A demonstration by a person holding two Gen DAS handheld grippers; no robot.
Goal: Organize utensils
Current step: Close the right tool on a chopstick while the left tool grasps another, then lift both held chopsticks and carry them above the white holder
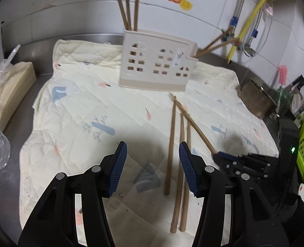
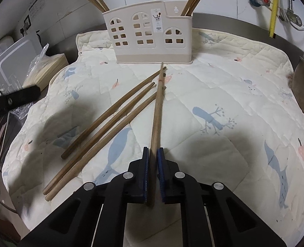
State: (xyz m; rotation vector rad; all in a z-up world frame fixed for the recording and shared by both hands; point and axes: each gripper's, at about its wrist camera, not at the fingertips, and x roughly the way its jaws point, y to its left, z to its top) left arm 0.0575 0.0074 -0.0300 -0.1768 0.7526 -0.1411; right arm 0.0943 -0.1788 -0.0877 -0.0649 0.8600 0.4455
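Right wrist view: the right gripper (image 2: pixel 153 154) clamps one chopstick (image 2: pixel 158 111), butt hidden between the pads. The left gripper (image 1: pixel 153 164) gapes wide, empty; holder (image 1: pixel 156 65) blurred.

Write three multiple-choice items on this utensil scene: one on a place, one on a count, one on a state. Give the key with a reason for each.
1. Where does the utensil holder stand?
A. on the quilted cloth, near the wall
B. inside the metal pot
C. on the green rack

2. How many chopsticks lie loose on the cloth, apart from the one being gripped?
A. one
B. three
C. six

3. What is the right gripper doing?
A. standing wide open
B. closed on a chopstick
C. holding the holder

Key: 1 A, its base rests on the cloth's far edge. 2 B, three loose chopsticks lie left of the held one. 3 B, the blue pads pinch its thick end.
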